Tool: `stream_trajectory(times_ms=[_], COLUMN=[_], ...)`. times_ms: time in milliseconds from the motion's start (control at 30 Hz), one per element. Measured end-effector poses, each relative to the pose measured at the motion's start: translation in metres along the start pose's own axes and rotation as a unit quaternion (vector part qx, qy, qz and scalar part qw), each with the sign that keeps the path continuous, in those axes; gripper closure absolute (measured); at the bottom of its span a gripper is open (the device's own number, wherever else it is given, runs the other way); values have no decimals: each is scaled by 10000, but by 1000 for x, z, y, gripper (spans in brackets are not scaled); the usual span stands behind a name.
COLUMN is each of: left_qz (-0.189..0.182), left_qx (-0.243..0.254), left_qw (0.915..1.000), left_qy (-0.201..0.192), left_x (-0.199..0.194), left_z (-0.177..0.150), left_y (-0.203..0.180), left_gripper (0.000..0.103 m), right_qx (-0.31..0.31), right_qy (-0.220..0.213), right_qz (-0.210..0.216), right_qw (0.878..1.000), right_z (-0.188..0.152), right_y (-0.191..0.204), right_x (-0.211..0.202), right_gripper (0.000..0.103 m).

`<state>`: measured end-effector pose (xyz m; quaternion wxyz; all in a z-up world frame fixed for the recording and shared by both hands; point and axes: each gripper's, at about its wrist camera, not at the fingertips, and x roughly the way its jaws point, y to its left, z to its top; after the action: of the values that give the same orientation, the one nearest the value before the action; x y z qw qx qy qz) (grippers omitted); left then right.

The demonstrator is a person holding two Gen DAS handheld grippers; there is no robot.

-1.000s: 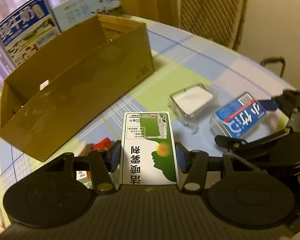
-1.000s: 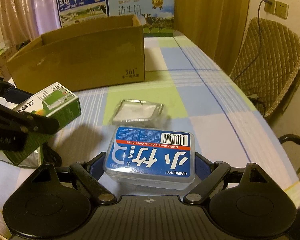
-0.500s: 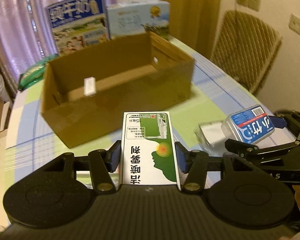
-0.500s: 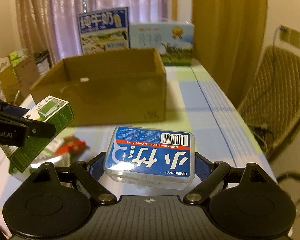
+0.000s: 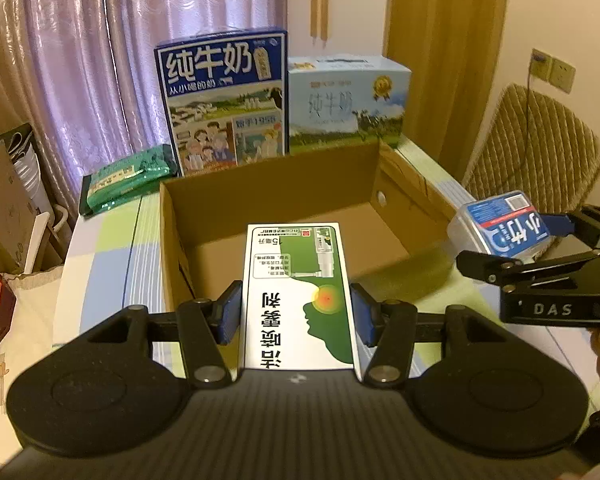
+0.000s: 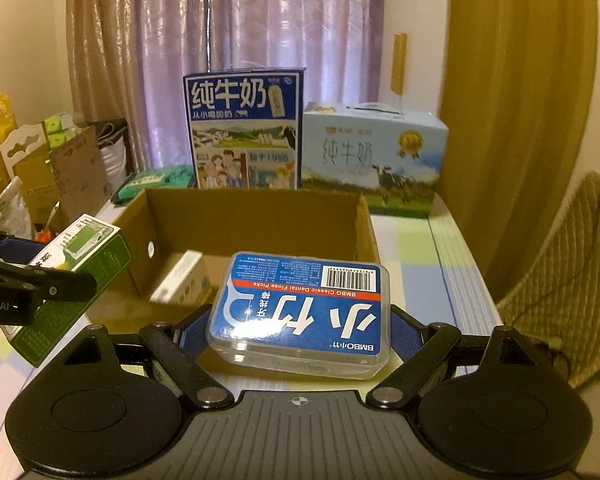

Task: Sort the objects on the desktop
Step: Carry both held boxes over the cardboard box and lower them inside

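Over the open cardboard box, left tongs are clamping the green-white medicine carton; right tongs are gripping the dental floss picks case at the box's near edge.

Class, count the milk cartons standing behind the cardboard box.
2: the dark blue milk carton behind the box's left half, the pale blue milk carton to its right. Others may be hidden.

We see a green-and-white cardboard medicine box held flat above the near edge of the open brown cardboard box, and beside it a clear plastic dental floss case with blue label, lifted too.
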<state>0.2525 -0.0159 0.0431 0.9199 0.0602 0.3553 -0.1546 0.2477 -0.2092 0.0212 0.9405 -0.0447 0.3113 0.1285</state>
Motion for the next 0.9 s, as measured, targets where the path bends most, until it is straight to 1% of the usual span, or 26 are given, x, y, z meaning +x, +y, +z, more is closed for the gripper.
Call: stream_trajectory(times_ms=[100, 167, 400, 667, 900], left_qz=[-58, -30, -47, -77, -122], left_qx=[-152, -166, -336, -465, -514], left_qw=[9999, 9999, 9993, 9987, 9985], left_qy=[18, 35, 176, 209, 175], left_x=[13, 21, 55, 83, 99], left_z=[12, 19, 31, 41, 48], left_y=[8, 11, 19, 21, 21], left_gripper=[53, 53, 53, 53, 52], right_qx=[-73, -94, -110, -127, -132], right_qy=[13, 18, 114, 250, 328], right_qz=[16, 19, 39, 12, -5], right_qw=[10000, 10000, 9999, 9996, 9994], right_z=[15, 22, 39, 46, 45], right_y=[0, -2, -10, -19, -24], right_x=[17, 27, 61, 92, 110], right_gripper=[17, 17, 17, 17, 17])
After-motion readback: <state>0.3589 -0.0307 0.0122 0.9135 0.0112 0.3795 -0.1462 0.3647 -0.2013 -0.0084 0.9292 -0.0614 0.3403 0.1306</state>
